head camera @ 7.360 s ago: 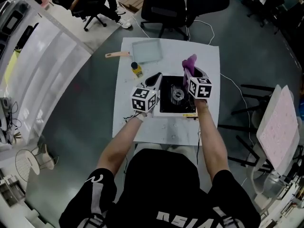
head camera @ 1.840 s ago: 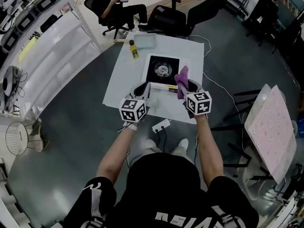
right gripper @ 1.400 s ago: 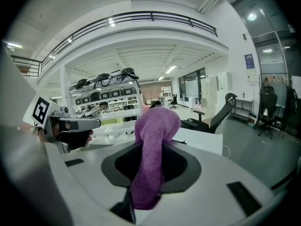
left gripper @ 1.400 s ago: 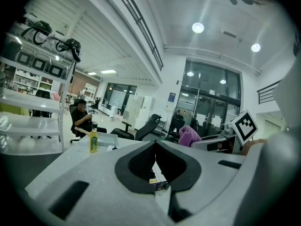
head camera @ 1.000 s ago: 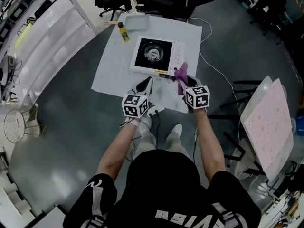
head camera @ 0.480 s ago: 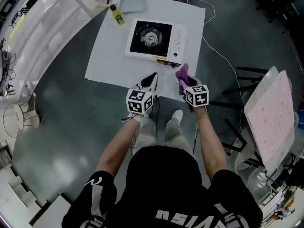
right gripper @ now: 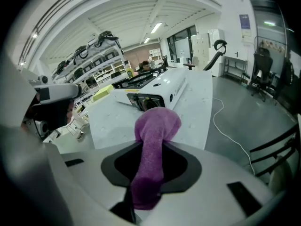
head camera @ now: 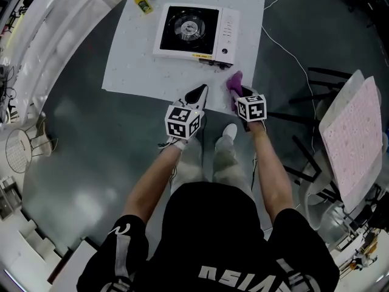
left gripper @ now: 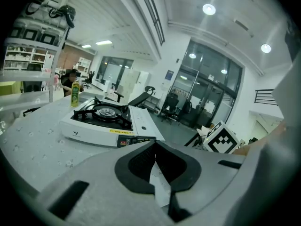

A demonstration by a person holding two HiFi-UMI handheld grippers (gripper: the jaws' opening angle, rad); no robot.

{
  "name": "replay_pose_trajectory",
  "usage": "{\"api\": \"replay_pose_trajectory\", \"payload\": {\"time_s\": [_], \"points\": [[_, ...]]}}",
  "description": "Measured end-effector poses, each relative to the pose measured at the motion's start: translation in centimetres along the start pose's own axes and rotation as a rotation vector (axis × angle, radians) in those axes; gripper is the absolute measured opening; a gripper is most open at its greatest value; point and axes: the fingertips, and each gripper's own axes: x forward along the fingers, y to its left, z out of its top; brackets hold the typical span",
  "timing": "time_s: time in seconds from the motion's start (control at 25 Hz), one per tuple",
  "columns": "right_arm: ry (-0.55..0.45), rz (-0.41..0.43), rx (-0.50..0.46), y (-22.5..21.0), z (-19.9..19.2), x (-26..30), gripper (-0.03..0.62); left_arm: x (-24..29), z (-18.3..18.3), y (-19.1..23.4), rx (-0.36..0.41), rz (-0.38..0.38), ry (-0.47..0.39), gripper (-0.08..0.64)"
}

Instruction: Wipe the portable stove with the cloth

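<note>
Your right claw [head camera: 238, 91] is clamped on the purple cloth [right gripper: 156, 126]. Its two jaws pinch the lower part of the cloth, and the free end stands up past the tips in a rounded fold. From the head view you hold this claw over the near right corner of the white tabletop [head camera: 130, 66], and the cloth's tip points toward the portable stove [head camera: 194, 31] without touching it.

Your left claw [head camera: 198, 94] has its jaws drawn together at the tips. Nothing is gripped; only a thin pale sliver shows in the seam between the black pads. It sits at the near edge of the tabletop, just beside the right claw and level with it. The marker cube [head camera: 182, 121] on it faces up toward your head.

You have the stove well ahead of both claws, on the far half of the tabletop. It has a white body, a black top with the round burner in the middle, and its control panel on the right side. A small yellow bottle [head camera: 143, 3] stands beyond the stove's far left corner, apart from it. A white cable [head camera: 285, 41] trails across the grey floor to the right of the tabletop.
</note>
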Motion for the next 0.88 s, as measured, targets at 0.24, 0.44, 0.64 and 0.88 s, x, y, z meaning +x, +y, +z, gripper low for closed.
{"api": "replay_pose_trajectory", "payload": {"time_s": [0.24,0.44,0.64,0.88], "points": [[0.043,-0.007,0.011,-0.4,-1.3,1.5,0.104,0.4,-0.8,-0.4,-0.007,-0.003,0.009,0.005],[0.044,0.019,0.039,-0.4,-1.7,2.0,0.124,0.1,-1.0,-0.2,-0.001,0.005,0.009,0.005],[0.028,0.042,0.055,0.2,-1.2,1.4,0.158,-0.4,-0.5,-0.2,0.004,0.014,0.0,0.005],[-0.026,0.049,0.06,0.5,0.6,-0.3,0.164,-1.0,1.3,0.1,0.017,0.028,-0.033,0.005]]}}
